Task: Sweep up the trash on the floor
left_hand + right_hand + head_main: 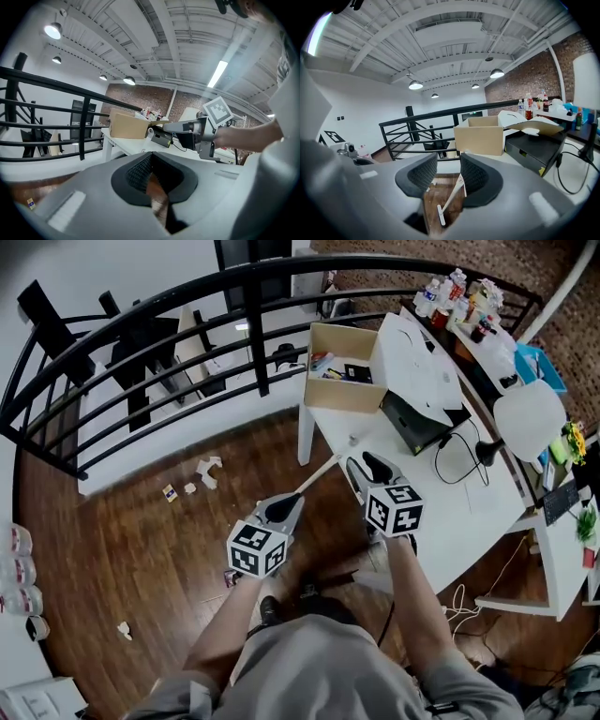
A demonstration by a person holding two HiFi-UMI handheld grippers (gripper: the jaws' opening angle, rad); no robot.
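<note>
Right tongs [449, 164] open; white stick [451, 195], perhaps broom, beyond.

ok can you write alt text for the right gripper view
The right hand-held gripper has its jaws apart, and through the gap a pale stick shows, slanting over the wood floor. Beyond stand a white table with an open cardboard box and a black railing.

Box [342, 395] on table [450, 521]; scraps [208, 470] on floor [141, 549] left of table, railing [255, 334] behind.
</note>
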